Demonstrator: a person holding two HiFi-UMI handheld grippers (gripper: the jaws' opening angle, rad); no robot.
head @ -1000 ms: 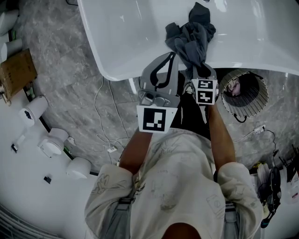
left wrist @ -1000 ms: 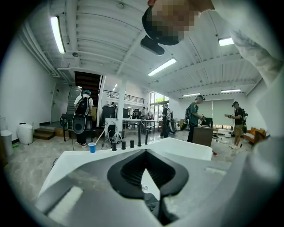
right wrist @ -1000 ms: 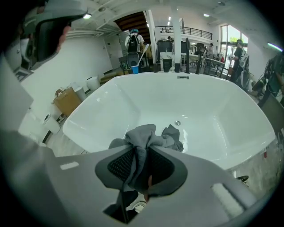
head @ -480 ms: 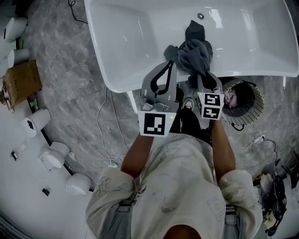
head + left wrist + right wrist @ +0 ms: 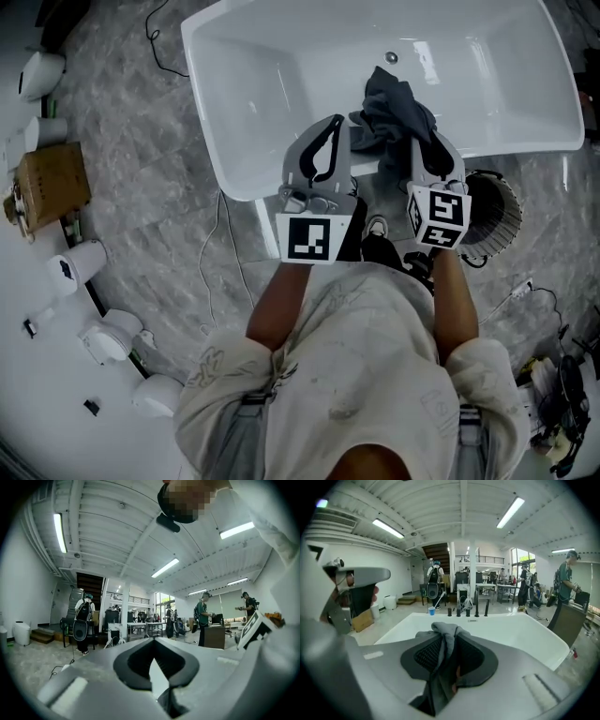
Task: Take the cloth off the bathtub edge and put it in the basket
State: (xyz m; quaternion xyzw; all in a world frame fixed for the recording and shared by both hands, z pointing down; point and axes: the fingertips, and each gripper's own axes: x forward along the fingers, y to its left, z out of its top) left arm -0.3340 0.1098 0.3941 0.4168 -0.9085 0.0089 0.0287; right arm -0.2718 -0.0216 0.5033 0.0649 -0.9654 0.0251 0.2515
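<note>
A dark grey cloth [image 5: 396,111] hangs bunched over the near rim of the white bathtub [image 5: 281,84], clear of the edge. My right gripper [image 5: 422,141] is shut on it. In the right gripper view the cloth [image 5: 444,641] is pinched between the dark pads and trails down, with the bathtub [image 5: 497,630] beyond. My left gripper [image 5: 334,124] is beside it to the left, shut with nothing in it; its tips meet in the left gripper view [image 5: 153,641]. The wicker basket [image 5: 499,214] stands on the floor to the right of the tub, partly hidden behind my right gripper's marker cube.
A cardboard box [image 5: 52,183] and white fixtures [image 5: 105,337] line the left wall. Cables [image 5: 220,253] run across the grey marble floor. More clutter sits at the lower right [image 5: 562,394]. Several people stand in the room beyond [image 5: 565,592].
Both grippers have risen, the right one more. The cloth has come up off the tub edge with the right gripper and now hangs from it.
</note>
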